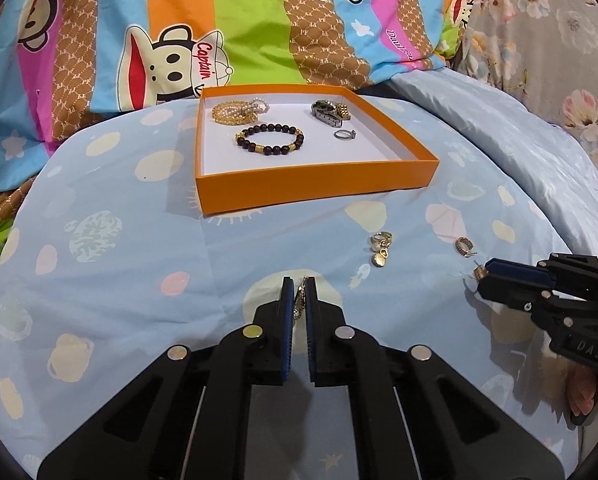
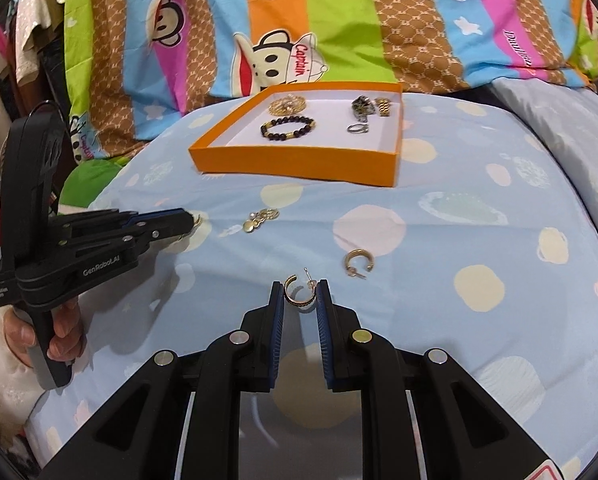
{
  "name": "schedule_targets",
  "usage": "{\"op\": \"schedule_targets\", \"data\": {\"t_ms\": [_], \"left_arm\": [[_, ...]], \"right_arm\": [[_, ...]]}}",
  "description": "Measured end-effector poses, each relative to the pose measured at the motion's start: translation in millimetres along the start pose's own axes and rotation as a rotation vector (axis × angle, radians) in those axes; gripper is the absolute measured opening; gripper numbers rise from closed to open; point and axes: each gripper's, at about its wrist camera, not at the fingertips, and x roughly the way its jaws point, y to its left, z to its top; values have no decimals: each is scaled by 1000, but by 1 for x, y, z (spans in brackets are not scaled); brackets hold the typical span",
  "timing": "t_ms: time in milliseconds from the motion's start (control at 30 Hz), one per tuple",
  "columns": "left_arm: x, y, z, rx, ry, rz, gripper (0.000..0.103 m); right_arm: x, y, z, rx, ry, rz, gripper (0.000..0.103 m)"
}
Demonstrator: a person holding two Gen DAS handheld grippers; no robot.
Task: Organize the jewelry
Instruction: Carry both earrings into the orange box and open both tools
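Observation:
My left gripper (image 1: 299,282) is shut on a small gold dangling earring (image 1: 300,300), which stands upright between the blue pads just above the blue bedspread. In the right wrist view the left gripper (image 2: 189,218) comes in from the left with a bit of gold at its tip. My right gripper (image 2: 300,286) is shut on a gold hoop earring (image 2: 299,292); its shadow falls on the cloth below. A second gold hoop (image 2: 357,263) and a gold pendant earring (image 2: 259,218) lie loose on the spread. Farther back sits the orange box (image 1: 319,190).
Inside the box are a black bead bracelet (image 1: 269,140), a heap of pearl and gold bracelets (image 1: 239,111), a watch (image 1: 331,112) and a silver ring (image 1: 345,135). A bright cartoon quilt (image 1: 219,20) rises behind it. A hand (image 2: 63,336) holds the left gripper's handle.

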Motion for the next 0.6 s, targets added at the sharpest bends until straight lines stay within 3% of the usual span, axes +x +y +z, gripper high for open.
{"op": "schedule_targets", "data": {"t_ms": [200, 367, 600], "left_arm": [[-18, 6, 13, -31, -42, 16, 5], [-23, 9, 52, -14, -93, 58, 5], [31, 9, 95, -51, -115, 84, 5]], "right_arm": [[-9, -5, 18, 44, -37, 2, 15], [-2, -9, 71, 33, -75, -19, 15], [47, -21, 113, 82, -111, -62, 15]]}}
